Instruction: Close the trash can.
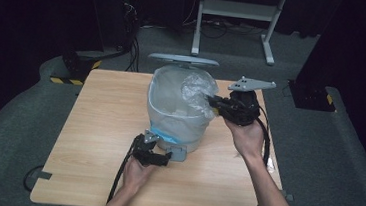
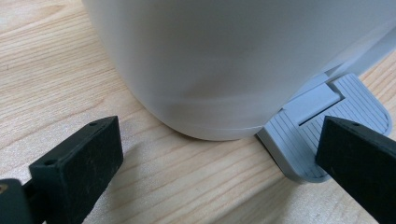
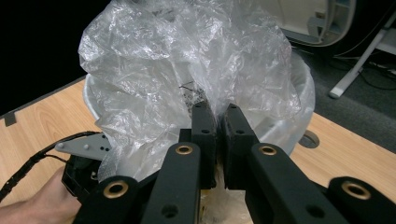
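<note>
A white pedal bin (image 1: 179,125) stands near the middle of the wooden surface (image 1: 93,125), its grey lid (image 1: 183,60) raised at the back. Inside it sits a clear plastic liner bag (image 3: 187,70) — crumpled, bunched up above the rim on one side. The right tongs (image 3: 215,123) are clamped narrow on a fold of that bag. The left tongs (image 2: 219,154) stand wide at the bin's base, one jaw over the grey foot pedal (image 2: 322,126), gripping nothing.
</note>
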{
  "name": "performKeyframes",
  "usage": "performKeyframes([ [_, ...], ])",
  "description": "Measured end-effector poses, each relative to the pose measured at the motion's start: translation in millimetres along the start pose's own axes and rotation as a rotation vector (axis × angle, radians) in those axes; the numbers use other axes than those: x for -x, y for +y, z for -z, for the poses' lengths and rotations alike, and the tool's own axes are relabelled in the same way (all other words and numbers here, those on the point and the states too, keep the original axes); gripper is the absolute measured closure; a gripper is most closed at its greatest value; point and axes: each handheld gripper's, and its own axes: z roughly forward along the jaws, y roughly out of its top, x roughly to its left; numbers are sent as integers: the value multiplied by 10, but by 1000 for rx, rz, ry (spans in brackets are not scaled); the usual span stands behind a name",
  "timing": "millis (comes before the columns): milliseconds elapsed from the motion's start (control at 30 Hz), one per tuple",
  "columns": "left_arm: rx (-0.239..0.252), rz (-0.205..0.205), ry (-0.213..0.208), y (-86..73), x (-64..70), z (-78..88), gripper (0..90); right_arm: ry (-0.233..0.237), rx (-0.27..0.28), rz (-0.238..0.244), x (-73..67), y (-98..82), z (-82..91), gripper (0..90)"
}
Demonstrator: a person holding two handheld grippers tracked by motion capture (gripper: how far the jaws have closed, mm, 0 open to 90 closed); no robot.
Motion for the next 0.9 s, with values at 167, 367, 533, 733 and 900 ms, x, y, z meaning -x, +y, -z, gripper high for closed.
performKeyframes([
  [167, -1, 5, -2, 0, 0, -1, 8, 6, -5, 6, -9, 56, -49, 858],
  [367, -2, 8, -5, 0, -3, -3, 8, 11, -16, 4, -21, 103, -121, 858],
  [533, -2, 7, -4, 0, -2, -2, 8, 15, -29, 12, -51, 148, -204, 857],
  [733, -2, 7, -4, 0, -3, -2, 8, 21, -43, 20, -74, 200, -321, 855],
  [900, -2, 7, -4, 0, -2, -2, 8, 25, -62, 24, -113, 220, -430, 852],
])
